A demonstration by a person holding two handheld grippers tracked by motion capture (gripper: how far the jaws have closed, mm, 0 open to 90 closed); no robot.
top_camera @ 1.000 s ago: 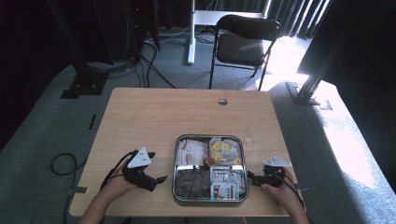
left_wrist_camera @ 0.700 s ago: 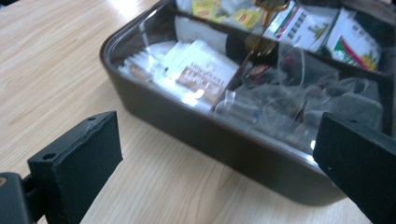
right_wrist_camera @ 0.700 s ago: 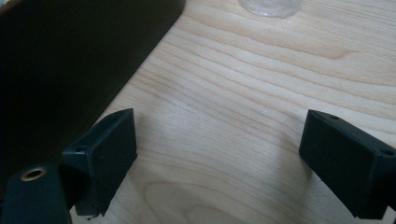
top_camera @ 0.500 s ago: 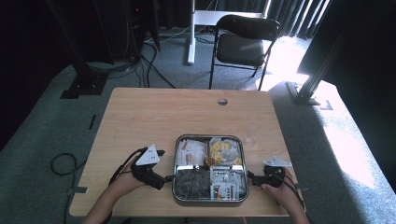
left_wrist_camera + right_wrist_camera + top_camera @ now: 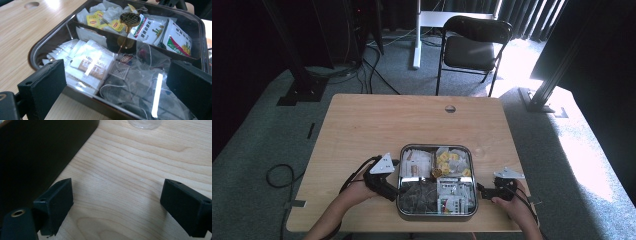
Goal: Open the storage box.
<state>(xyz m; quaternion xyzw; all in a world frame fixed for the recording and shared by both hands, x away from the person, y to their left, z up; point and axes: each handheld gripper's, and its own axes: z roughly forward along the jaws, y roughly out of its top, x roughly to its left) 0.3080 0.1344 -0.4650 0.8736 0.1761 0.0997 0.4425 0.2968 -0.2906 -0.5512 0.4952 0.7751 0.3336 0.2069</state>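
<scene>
A grey compartment box (image 5: 400, 202) with a clear lid sits at the table's near edge, holding tea bags and sachets. My left gripper (image 5: 388, 191) is at the box's left side, jaws wide apart. In the left gripper view it (image 5: 116, 97) stands open facing the box (image 5: 40, 50). There I see a round brass knob (image 5: 129, 18), yellow tea bags (image 5: 100, 19), green-and-white sachets (image 5: 175, 37) and white-brown sachets (image 5: 90, 62). My right gripper (image 5: 481, 191) rests just right of the box. It (image 5: 120, 205) is open over bare wood, with the box's dark wall (image 5: 37, 152) to its left.
The wooden table (image 5: 377, 125) has a round cable hole (image 5: 450, 108) near its far edge. A clear round object (image 5: 145, 123) lies ahead of the right gripper. A black folding chair (image 5: 472, 47) stands beyond the table. Cables (image 5: 277, 175) lie on the floor at left.
My left gripper has moved right across the table up to the box's left side. The right gripper and the box have stayed put.
</scene>
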